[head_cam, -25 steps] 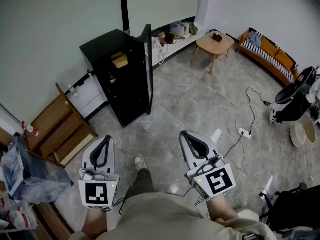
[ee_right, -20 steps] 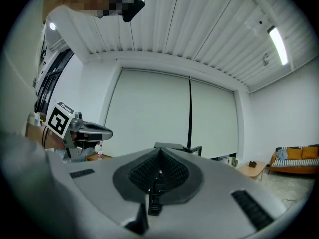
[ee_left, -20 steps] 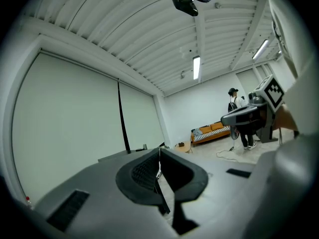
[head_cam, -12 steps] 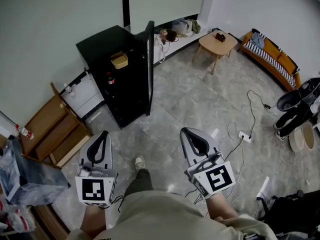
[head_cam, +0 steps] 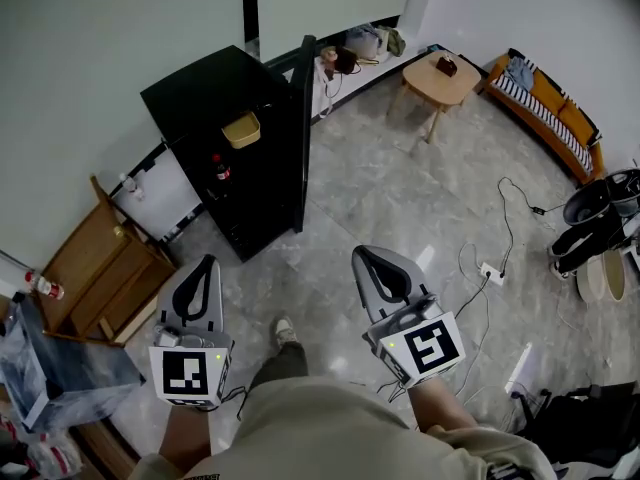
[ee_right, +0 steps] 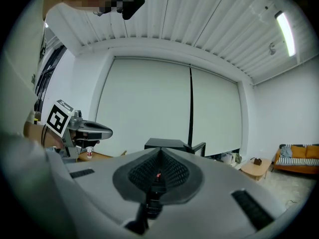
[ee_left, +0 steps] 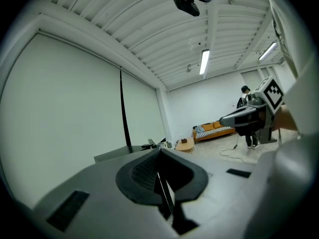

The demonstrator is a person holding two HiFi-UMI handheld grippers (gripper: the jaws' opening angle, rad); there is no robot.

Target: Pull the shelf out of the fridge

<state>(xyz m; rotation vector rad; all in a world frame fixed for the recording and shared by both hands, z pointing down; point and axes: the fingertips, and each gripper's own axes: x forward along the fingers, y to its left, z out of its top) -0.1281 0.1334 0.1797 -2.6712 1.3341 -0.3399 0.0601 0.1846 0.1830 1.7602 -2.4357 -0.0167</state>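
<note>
The black fridge [head_cam: 200, 108] stands against the far wall with its door [head_cam: 303, 128] swung open. Its shelves [head_cam: 235, 183] show from above, with a yellow container [head_cam: 241, 128] and a red-capped bottle [head_cam: 222, 171] on them. My left gripper [head_cam: 206, 264] and right gripper [head_cam: 362, 256] are both shut and empty, held side by side over the floor well short of the fridge. In the right gripper view the fridge [ee_right: 165, 144] lies straight ahead beyond the closed jaws, with the left gripper [ee_right: 82, 128] off to the left. In the left gripper view the fridge top [ee_left: 122, 152] shows just over the jaws.
A wooden shelf unit [head_cam: 95, 268] lies on the floor left of the fridge. A small wooden table [head_cam: 440, 76] and an orange sofa [head_cam: 548, 108] stand at the back right. A power strip and cables [head_cam: 490, 268] lie to the right. My shoe [head_cam: 283, 330] is between the grippers.
Both grippers and the view have moved forward toward the fridge, which now sits nearer and larger. The jaws of both stay shut.
</note>
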